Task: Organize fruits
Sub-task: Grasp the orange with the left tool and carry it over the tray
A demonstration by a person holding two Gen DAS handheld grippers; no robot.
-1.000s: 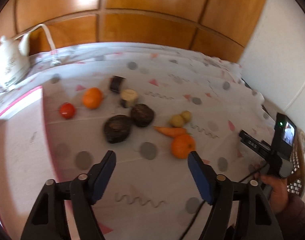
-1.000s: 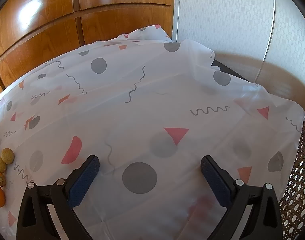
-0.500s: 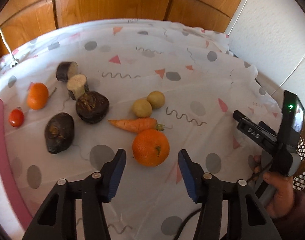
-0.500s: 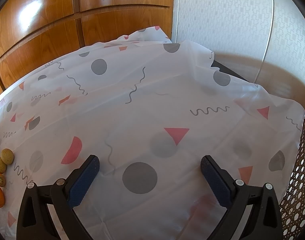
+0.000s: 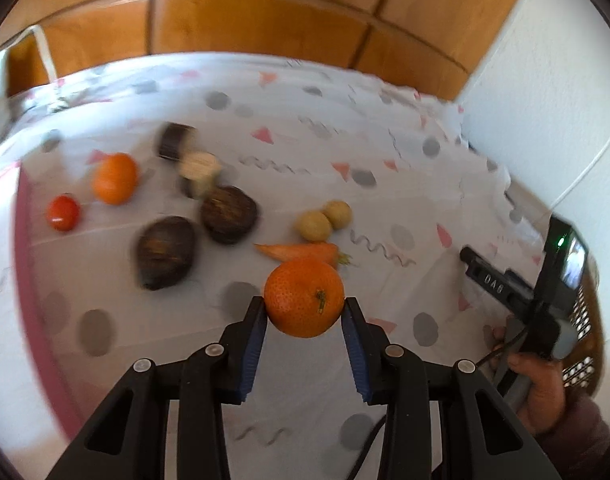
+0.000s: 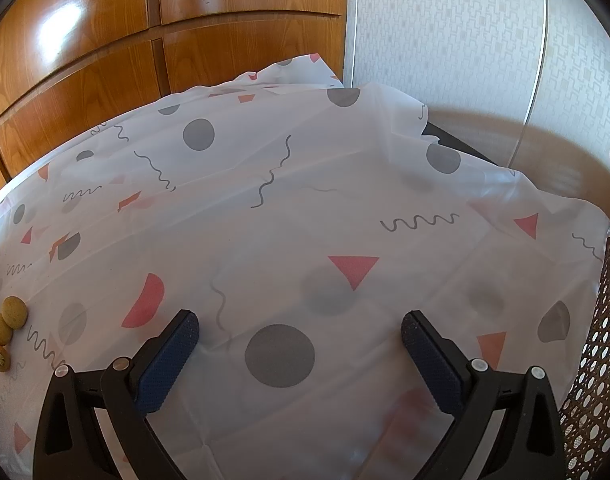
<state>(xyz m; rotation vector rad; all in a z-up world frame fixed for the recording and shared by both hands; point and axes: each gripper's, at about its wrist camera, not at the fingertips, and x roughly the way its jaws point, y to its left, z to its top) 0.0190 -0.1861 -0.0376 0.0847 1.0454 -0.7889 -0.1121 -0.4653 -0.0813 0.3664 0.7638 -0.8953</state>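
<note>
Fingers of left gripper [image 5: 303,312] now clamped on orange [image 5: 303,297], earlier just short of it, right gripper [image 6: 300,330] unchanged, wide apart over table [image 6: 345,208], only left view shows carrot [image 5: 301,251].

**Wood panels, pale wall, patterned cloth**

Glossy orange-brown wood panelling [image 6: 153,40] fills the far side beyond the claw tips, catching a bright patch of light up to the left. To the right stands a white textured wall [image 6: 465,40]. Under the claws spreads a white tablecloth [image 6: 305,208] — grey dots, coral triangles, squiggles. Woven cane [image 6: 601,360] shows at far right.
</note>
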